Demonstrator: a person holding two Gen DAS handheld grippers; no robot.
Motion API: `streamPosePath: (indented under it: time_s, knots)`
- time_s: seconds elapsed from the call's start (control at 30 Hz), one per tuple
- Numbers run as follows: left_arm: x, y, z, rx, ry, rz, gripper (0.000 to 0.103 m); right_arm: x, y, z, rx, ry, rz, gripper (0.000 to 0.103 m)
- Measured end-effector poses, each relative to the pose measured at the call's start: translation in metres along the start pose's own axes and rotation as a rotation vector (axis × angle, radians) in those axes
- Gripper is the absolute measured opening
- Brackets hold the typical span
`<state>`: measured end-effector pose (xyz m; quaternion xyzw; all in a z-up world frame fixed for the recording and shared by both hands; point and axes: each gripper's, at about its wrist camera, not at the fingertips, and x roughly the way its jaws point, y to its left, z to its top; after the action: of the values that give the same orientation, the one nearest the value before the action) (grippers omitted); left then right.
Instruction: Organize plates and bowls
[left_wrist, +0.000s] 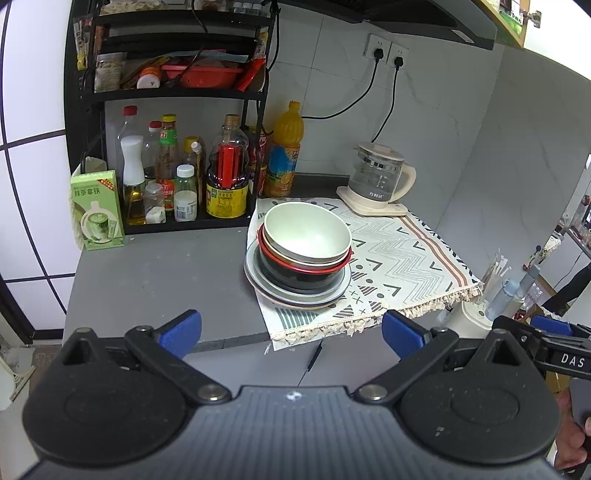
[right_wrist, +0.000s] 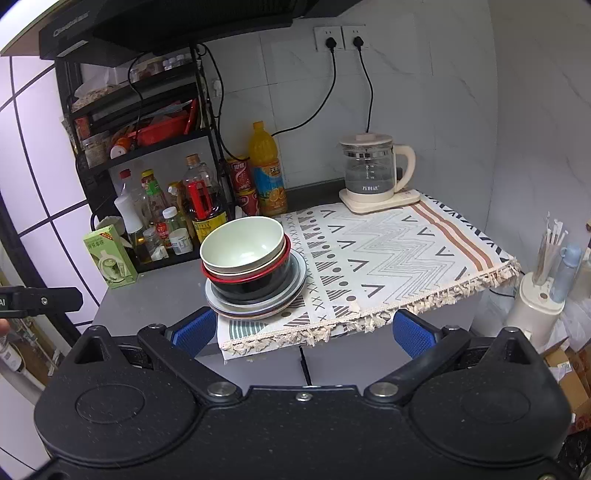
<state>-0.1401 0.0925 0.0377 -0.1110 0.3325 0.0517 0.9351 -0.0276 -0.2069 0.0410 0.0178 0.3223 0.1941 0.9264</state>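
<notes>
There's the stack: a pale green bowl (left_wrist: 306, 232) nested on top of a cream bowl, then a red-rimmed black bowl (left_wrist: 299, 277), all sitting on a pile of plates (left_wrist: 258, 280) at the left end of the patterned cloth (left_wrist: 399, 258). Biggest at the bottom, smallest on top, so it sits steady, though the top bowls lean a little towards the bottle rack (left_wrist: 173, 221). The plates hang slightly off the cloth's left edge onto bare grey counter (left_wrist: 147, 280). Both tools hang back off the counter's front edge: left gripper (left_wrist: 291, 334) with its blue pads spread wide, holding nothing, right gripper (right_wrist: 303, 332) just the same. Room to work? Plenty on the cloth to the right, open as far as the kettle (left_wrist: 376, 177) at the back corner. The left is tighter, with bottles and a green carton (left_wrist: 98, 210) close by, and the cloth's fringe droops over the front edge, so I'd judge the right side the safer landing spot
</notes>
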Motion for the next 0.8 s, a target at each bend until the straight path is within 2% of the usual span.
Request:
streamPosePath:
  time_s: [0.3, 0.8]
  knots:
    - [0.001, 0.01, -0.006, -0.016, 0.008, 0.009, 0.103, 0.008, 0.004, -0.003, -0.011, 0.018, 0.02, 0.103]
    - [0.005, 0.018, -0.001, -0.022, 0.008, 0.018, 0.103, 0.015, 0.011, 0.002, -0.033, -0.004, 0.007, 0.103]
